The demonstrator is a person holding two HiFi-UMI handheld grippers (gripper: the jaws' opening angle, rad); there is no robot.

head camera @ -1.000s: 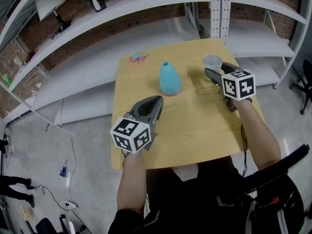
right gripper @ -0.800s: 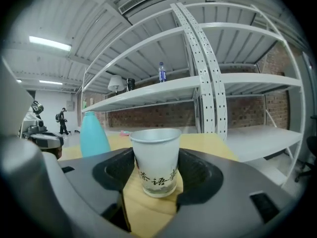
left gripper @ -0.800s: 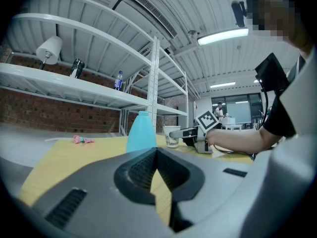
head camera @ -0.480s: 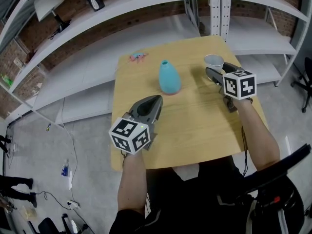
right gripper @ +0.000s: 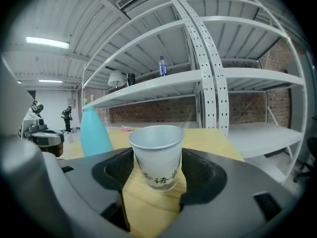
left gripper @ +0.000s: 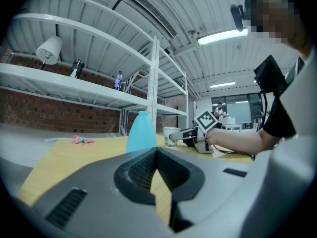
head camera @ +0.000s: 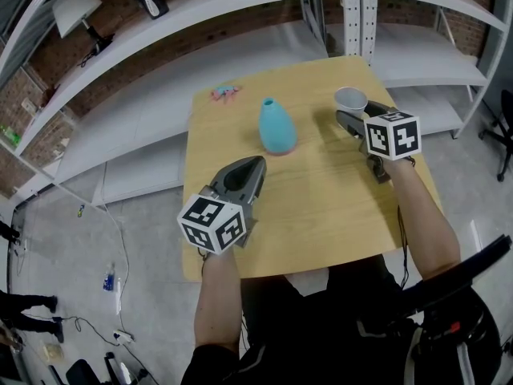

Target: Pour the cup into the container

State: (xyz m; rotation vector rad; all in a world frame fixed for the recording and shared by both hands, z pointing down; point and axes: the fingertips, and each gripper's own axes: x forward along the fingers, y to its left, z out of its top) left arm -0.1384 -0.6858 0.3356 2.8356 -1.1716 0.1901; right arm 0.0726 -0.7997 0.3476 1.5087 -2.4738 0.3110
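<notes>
A white paper cup [head camera: 350,99] stands upright near the wooden table's far right corner. My right gripper [head camera: 358,112] reaches it from the near side. In the right gripper view the cup [right gripper: 156,175] stands between the open jaws of that gripper [right gripper: 157,156], with table showing in a gap on each side of it. The container, a blue narrow-necked vase [head camera: 277,127], stands at the table's middle back, left of the cup. My left gripper [head camera: 258,164] hovers over the near left part of the table, pointing at the vase [left gripper: 141,130], its jaws together and holding nothing.
A small pink object [head camera: 226,94] lies near the table's far left edge. The table [head camera: 321,207] ends close behind the cup. White metal shelving [head camera: 353,22] stands behind the table, and grey floor lies to the left.
</notes>
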